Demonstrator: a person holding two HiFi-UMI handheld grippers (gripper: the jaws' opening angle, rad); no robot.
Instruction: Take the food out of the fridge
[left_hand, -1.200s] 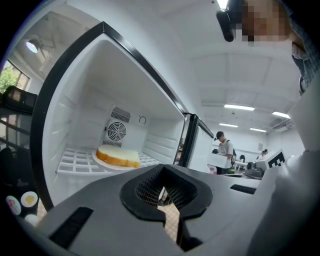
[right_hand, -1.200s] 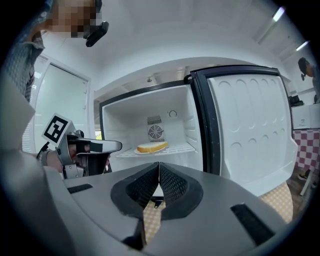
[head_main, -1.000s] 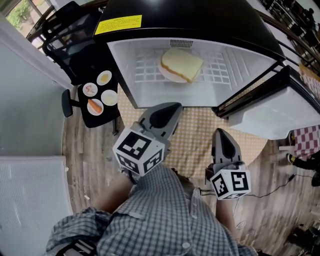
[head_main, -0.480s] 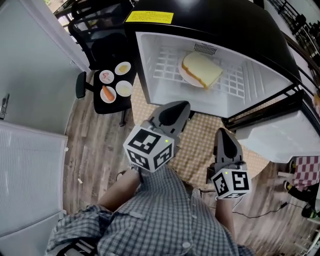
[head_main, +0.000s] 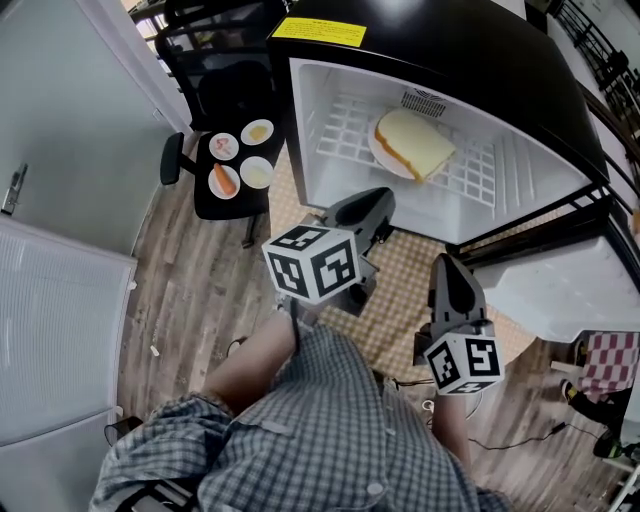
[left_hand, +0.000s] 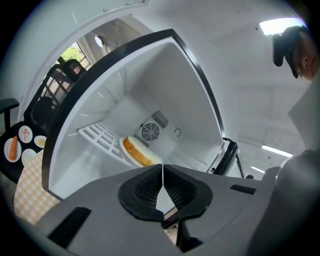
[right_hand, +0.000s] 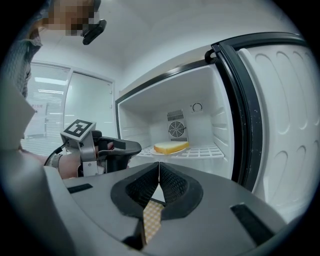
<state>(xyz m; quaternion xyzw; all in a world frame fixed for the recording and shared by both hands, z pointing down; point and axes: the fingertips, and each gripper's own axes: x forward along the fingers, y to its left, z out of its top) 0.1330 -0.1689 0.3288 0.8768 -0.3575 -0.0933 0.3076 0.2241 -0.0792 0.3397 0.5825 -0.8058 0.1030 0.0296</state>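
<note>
A sandwich (head_main: 415, 142) on a white plate (head_main: 383, 152) lies on the wire shelf (head_main: 340, 135) inside the open black fridge (head_main: 480, 60). The left gripper view shows the same sandwich (left_hand: 140, 151) deep in the fridge, and the right gripper view shows the sandwich (right_hand: 171, 147) level ahead. My left gripper (head_main: 375, 203) is shut and empty, its tip just in front of the fridge's lower edge. My right gripper (head_main: 447, 272) is shut and empty too, lower and to the right, outside the fridge. In its own view the left gripper (left_hand: 163, 168) points into the fridge; the right gripper (right_hand: 159, 166) points at the shelf.
The fridge door (head_main: 570, 285) hangs open at the right. A black chair (head_main: 225, 190) left of the fridge carries several small plates of food (head_main: 226, 178). A checked mat (head_main: 400, 300) covers the wooden floor (head_main: 190, 280) below the fridge. A white door (head_main: 60, 330) stands at the left.
My left gripper has risen and moved forward toward the fridge opening. The head view has shifted, so the fridge and chair sit further right. The right gripper has hardly moved.
</note>
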